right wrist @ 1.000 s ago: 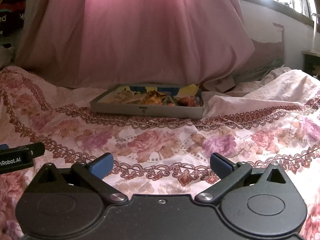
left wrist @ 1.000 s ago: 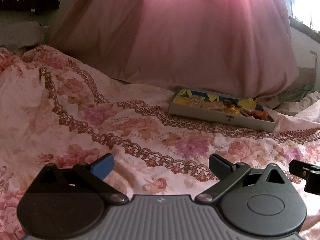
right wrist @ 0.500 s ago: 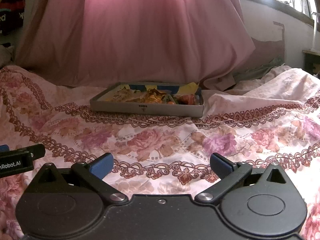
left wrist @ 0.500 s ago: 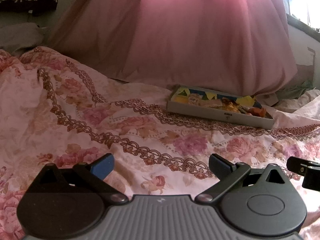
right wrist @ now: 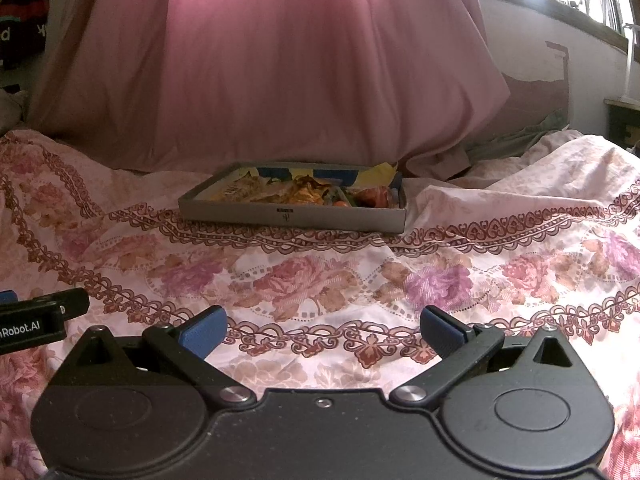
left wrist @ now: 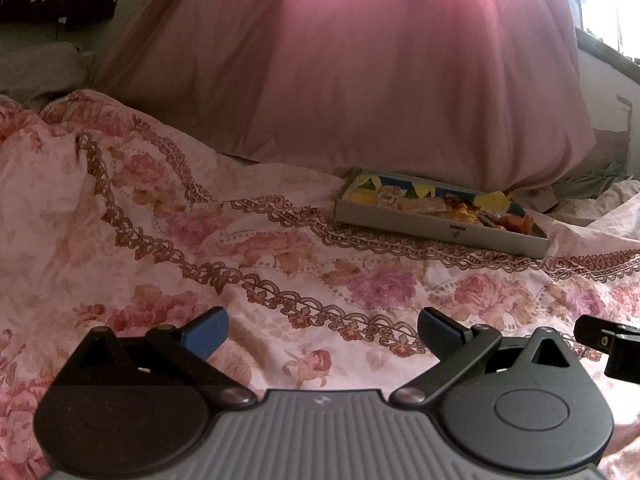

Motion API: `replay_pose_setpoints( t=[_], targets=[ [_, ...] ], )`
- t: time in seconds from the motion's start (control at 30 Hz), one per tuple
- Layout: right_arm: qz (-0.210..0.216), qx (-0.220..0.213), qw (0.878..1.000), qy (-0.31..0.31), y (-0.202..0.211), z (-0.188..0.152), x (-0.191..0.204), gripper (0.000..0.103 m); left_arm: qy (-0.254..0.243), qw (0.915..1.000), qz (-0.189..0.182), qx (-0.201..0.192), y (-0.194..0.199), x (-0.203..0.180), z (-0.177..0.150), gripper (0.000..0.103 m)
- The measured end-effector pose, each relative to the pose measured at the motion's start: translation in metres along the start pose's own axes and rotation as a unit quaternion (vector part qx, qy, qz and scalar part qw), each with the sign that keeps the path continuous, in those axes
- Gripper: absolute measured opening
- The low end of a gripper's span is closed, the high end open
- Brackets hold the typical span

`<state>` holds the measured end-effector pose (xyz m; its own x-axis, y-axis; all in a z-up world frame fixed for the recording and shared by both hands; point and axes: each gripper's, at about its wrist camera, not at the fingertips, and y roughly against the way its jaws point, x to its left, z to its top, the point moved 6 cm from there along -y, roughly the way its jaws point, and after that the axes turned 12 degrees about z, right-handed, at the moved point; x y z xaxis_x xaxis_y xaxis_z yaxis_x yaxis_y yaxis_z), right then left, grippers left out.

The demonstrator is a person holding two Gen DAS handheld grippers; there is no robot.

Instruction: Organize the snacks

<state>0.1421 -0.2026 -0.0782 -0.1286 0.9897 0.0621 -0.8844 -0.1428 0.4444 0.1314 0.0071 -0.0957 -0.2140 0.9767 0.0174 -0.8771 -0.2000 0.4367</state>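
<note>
shallow grey cardboard tray of mixed snack packets sits on the floral bedspread, long side facing you | dead ahead of your right claw, ahead-right of your left claw | both claws spread wide, empty | right looks better lined up

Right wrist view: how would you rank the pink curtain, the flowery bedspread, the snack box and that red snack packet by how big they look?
1. Pink curtain and flowery bedspread: each spans the frame, too close to rank.
2. Snack box.
3. Red snack packet, smallest.
The bedspread lies nearer the camera, which enlarges it.
</note>
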Motion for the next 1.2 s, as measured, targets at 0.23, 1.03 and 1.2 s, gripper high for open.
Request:
replay_pose_setpoints(
  t=[0.23, 1.03, 1.2],
  targets=[
    [0.0, 0.0, 1.0, 0.0, 0.0004, 0.0003, 0.0002, 0.102, 0.0, 1.0, 0.0, 0.0, -0.0004, 0.0004, -0.0005, 0.103],
    [0.0, 0.002, 1.0, -0.001, 0.0001, -0.0006, -0.0007, 0.102, 0.001, 1.0, 0.001, 0.001, -0.0013, 0.0018, -0.001, 0.103],
    [0.0, 0.002, 1.0, 0.0, -0.0001, -0.0007, -0.0006, 0.102, 0.0, 1.0, 0.0, 0.002, -0.0013, 0.0015, -0.001, 0.103]
  ],
)
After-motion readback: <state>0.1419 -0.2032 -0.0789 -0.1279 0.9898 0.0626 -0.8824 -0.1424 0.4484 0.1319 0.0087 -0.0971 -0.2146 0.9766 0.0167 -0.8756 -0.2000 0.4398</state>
